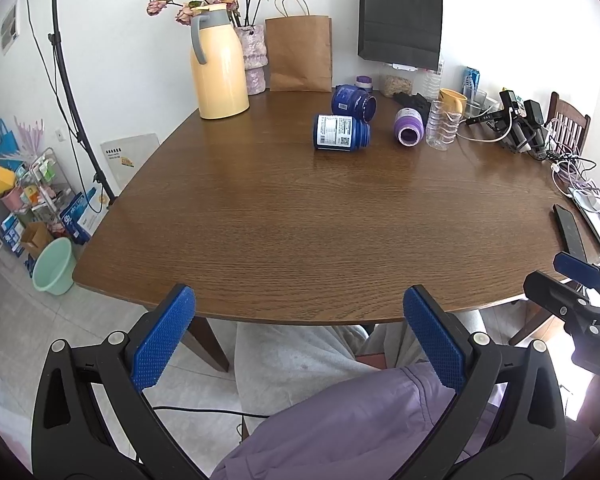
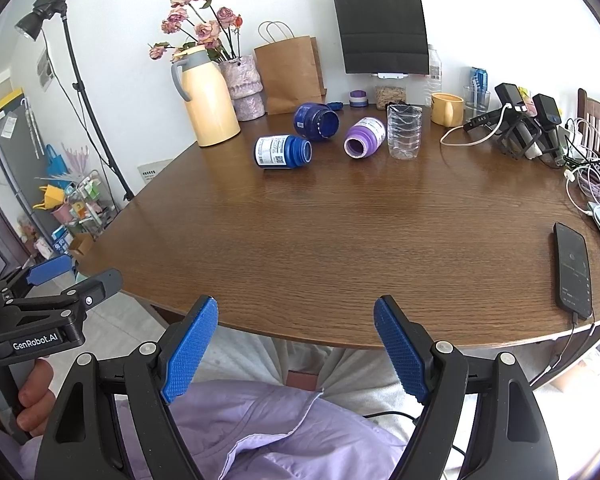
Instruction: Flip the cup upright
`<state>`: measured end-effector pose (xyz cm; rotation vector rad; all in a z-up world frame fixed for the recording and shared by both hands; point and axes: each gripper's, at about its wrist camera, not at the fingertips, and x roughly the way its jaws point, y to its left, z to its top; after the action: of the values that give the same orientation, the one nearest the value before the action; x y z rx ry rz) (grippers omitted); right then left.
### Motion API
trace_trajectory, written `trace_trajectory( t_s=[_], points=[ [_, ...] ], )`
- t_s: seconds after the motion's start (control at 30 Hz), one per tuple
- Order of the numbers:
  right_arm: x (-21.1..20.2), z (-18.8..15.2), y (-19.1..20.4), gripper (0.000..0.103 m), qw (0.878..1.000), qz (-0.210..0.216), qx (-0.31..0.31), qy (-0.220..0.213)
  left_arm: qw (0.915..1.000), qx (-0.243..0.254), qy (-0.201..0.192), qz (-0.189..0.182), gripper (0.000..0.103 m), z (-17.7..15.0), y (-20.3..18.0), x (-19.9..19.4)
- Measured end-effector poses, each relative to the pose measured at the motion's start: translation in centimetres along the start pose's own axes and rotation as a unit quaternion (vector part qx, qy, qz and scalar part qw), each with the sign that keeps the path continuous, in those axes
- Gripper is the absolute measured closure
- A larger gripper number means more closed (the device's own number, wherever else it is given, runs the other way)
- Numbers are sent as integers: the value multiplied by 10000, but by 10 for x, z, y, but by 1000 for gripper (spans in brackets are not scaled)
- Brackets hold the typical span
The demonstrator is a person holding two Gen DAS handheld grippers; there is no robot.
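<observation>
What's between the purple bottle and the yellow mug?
A clear plastic cup stands between the purple bottle and the yellow mug, seen in the right wrist view.

Three tipped jars [image 2: 283, 151] mid-table [image 2: 340, 248], clear cup [image 2: 404, 132] upright just right, thermos [image 2: 208, 100] behind-left.

yellow thermos [image 1: 219, 65], brown paper bag [image 1: 299, 55], black phone [image 2: 573, 270]

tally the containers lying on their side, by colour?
Dark blue plastic bottles on their side: 2, labelled one, one behind it
Purple plastic bottle on its side: 1
Total: 3
</observation>
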<state>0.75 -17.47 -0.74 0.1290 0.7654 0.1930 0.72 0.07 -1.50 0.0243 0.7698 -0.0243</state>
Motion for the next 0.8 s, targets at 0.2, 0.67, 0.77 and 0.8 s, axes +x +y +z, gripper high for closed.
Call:
trace_trajectory(
  t_s=[0.2, 0.67, 0.77, 0.8],
  points=[
    [-1, 2, -1, 19, 10000, -9, 33, -28, 10000, 14, -9, 4, 0, 1, 0, 0],
    [6, 9, -12, 19, 9996, 86, 148, -205, 9996, 33, 153, -218, 0, 3, -6, 14],
    [31, 24, -17, 19, 9998, -154, 85, -114, 9992, 109, 240, -298, 0, 11, -13, 36],
    [39, 28, -18, 19, 9998, -140, 61, -92, 9992, 97, 266, -295, 0, 13, -13, 44]
  ],
)
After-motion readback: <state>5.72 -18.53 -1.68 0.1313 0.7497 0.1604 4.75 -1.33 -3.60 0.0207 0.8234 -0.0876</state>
